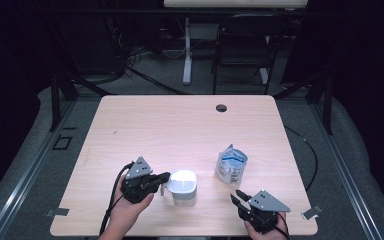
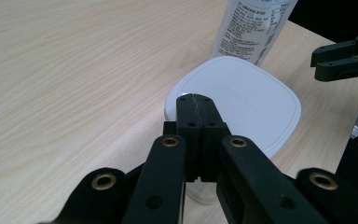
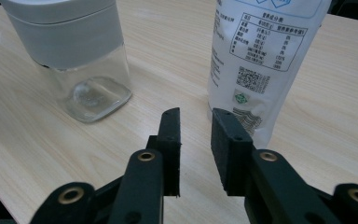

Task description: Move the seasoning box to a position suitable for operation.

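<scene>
Two grippers beside a jar and a pouch on the desk (image 1: 145,130).
The left gripper (image 1: 166,176), clenched on nothing, touches the white-lidded jar (image 1: 184,187) at the desk's near centre. The right gripper (image 1: 236,195), jaws apart and empty, points at the upright pouch (image 1: 231,164) just right of the jar.

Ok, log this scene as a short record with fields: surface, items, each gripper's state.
surface: light wooden table
item 1: clear glass jar with white rounded-square lid, upright, looks empty
item 2: white and blue printed plastic pouch, standing to the jar's right
left gripper: jaws shut, nothing between them, tips at the lid's edge
right gripper: jaws apart, empty, pointing towards the pouch, not touching it
</scene>
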Tool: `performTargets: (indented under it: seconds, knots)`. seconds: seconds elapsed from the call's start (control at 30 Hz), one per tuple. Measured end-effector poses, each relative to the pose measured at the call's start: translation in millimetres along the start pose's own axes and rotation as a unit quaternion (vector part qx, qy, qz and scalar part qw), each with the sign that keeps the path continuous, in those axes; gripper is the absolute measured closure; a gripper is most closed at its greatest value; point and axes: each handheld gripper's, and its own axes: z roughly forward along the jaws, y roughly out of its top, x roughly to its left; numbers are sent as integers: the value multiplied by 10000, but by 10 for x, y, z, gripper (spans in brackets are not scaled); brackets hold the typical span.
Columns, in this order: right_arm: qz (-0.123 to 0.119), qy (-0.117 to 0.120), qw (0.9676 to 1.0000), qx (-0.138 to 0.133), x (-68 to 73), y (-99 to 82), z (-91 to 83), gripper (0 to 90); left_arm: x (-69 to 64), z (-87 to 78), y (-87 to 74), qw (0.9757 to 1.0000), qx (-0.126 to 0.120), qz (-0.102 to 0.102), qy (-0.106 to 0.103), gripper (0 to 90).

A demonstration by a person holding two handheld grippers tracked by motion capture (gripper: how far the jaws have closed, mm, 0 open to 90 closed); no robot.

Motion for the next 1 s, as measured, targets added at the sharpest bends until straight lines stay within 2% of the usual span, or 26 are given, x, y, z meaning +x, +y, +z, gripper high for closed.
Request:
performTargets:
  seconds: [0.07,0.1,0.17,0.3,0.47,0.6,0.7,0.8,0.87,1.0]
  knots:
    - [-25,-27,10000,32,7,13,-4,762,-5,2,0,10000,-6,-1,15,900]
    - [9,167,9999,29,13,45,-7,770,-7,4,1,10000,-5,29,24,900]
    - [10,210,9998,27,17,52,-9,765,-9,3,4,10000,7,32,27,900]
    - [-152,295,9994,105,90,120,21,718,-10,11,15,10000,25,50,24,900]
    - [-239,403,9987,179,122,195,53,787,-15,16,19,9999,32,84,51,900]
    - [-282,401,9986,213,128,228,62,832,-19,16,17,9999,29,94,65,900]
    - [-337,377,9982,309,130,278,77,900,-23,17,17,9999,24,104,70,900]
    - [-412,347,9976,427,130,305,89,900,-21,17,15,9999,20,95,67,900]
    - [-546,343,9966,513,146,338,119,900,-22,17,15,9999,20,102,73,900]
    - [-573,350,9962,559,165,379,158,900,-21,17,13,9999,6,87,65,900]
